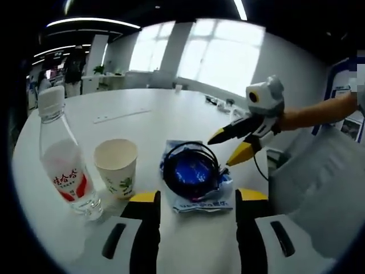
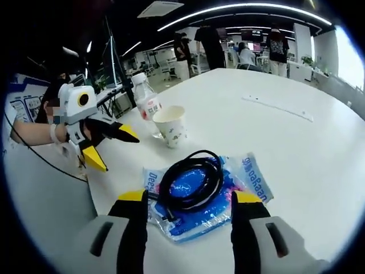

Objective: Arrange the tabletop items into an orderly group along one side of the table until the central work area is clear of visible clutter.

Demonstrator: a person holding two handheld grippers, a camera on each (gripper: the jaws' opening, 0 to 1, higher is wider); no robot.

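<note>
I have both tongs spread, left tongs (image 1: 197,228) and right tongs (image 2: 191,228), each near the cable (image 1: 191,165) coiled on a blue packet (image 2: 251,180). Bottle (image 1: 63,160) and cup (image 1: 117,165) stand left of it on my white counter (image 1: 171,120).

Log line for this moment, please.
left gripper open, empty | right gripper open, empty | coiled cable on blue packet | cup beside bottle

Cable coil (image 1: 191,166) lies on the packet (image 1: 201,194) — cup (image 1: 117,166) between packet and bottle (image 1: 64,160).
</note>
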